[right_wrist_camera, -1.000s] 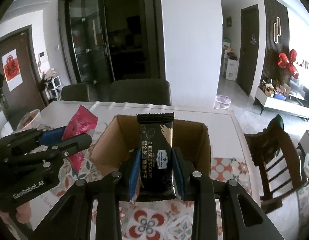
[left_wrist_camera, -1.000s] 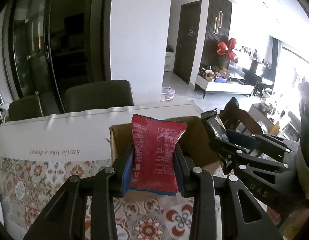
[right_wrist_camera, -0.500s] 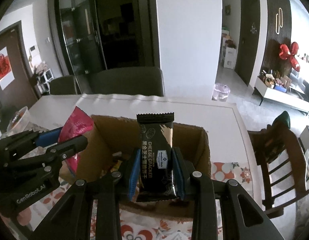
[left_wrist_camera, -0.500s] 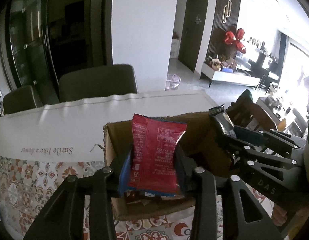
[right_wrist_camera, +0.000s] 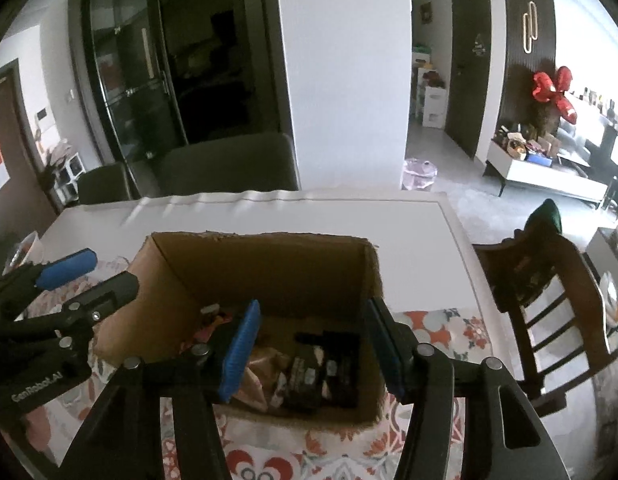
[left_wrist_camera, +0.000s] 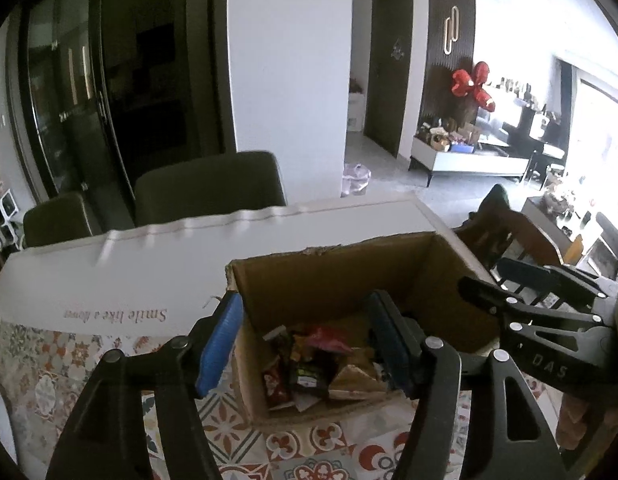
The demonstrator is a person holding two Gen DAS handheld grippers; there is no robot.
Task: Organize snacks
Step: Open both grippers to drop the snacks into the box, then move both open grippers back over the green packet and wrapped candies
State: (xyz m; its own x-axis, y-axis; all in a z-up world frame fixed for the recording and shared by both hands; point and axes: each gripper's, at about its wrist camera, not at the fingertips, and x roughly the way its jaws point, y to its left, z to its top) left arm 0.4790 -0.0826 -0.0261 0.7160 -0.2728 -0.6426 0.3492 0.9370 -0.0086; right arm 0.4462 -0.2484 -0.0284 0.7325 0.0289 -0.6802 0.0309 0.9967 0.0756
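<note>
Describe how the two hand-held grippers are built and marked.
Both are black linkage frames with silver rivets and blue finger pads. The left hand-held gripper reads "GenRobot.AI" on its side, seen from the right wrist; the right hand-held gripper reads "DAS".

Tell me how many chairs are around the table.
3 that I can see: two dark upholstered chairs at the far side, one larger and one smaller to its left, plus a wooden slatted chair on the right. Others nearer the camera may be out of view.
</note>
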